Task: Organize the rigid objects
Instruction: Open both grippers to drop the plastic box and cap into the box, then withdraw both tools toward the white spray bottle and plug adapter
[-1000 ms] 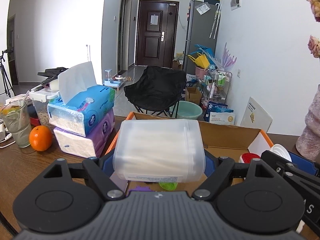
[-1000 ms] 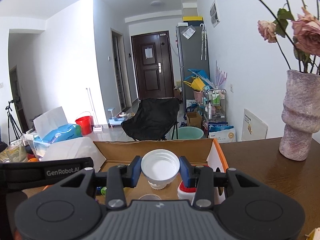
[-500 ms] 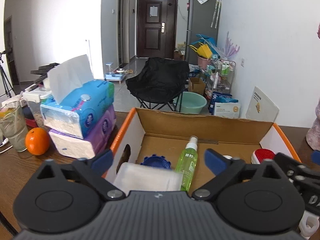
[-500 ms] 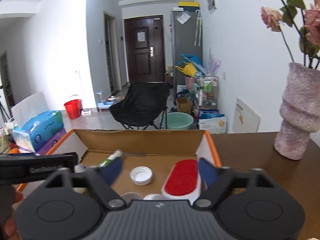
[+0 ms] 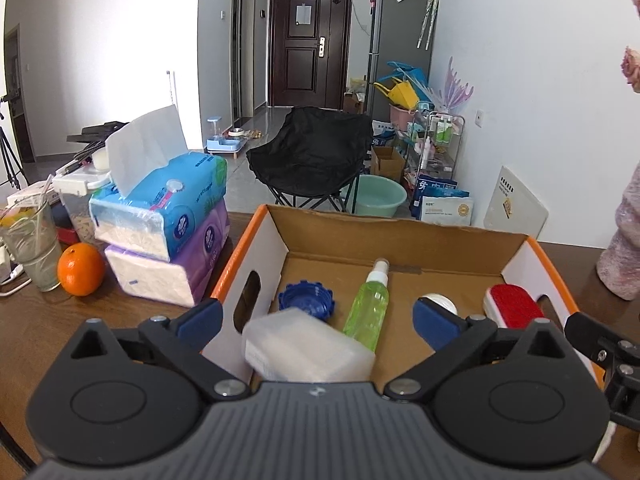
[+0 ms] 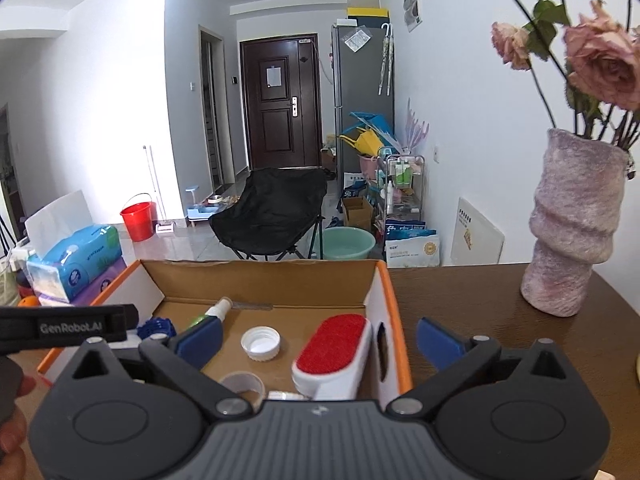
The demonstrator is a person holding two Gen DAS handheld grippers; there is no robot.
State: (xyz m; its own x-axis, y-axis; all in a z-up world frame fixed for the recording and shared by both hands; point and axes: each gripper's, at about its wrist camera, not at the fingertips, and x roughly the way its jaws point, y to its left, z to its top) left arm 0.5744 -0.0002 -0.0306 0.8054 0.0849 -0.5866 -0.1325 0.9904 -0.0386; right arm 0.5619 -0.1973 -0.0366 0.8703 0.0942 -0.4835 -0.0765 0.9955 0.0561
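An orange-edged cardboard box (image 5: 256, 264) stands on the brown table; it also shows in the right wrist view (image 6: 394, 320). Inside lie a frosted plastic box (image 5: 304, 346), a blue cap (image 5: 306, 298), a green spray bottle (image 5: 367, 308), a red-topped brush (image 5: 514, 306) and a white cap (image 6: 261, 343). My left gripper (image 5: 316, 320) is open over the box's near left part, the frosted box below it. My right gripper (image 6: 316, 338) is open over the near right part, above the brush (image 6: 334, 350).
Stacked tissue packs (image 5: 168, 224), an orange (image 5: 80, 269) and a glass (image 5: 30, 246) stand left of the box. A pink vase (image 6: 576, 228) with dried roses stands on the table to the right. A clear cup (image 6: 242, 386) lies in the box's near part.
Both grippers opened. The left one let go of the frosted plastic box and the right one let go of the white cap; both now lie in the cardboard box.
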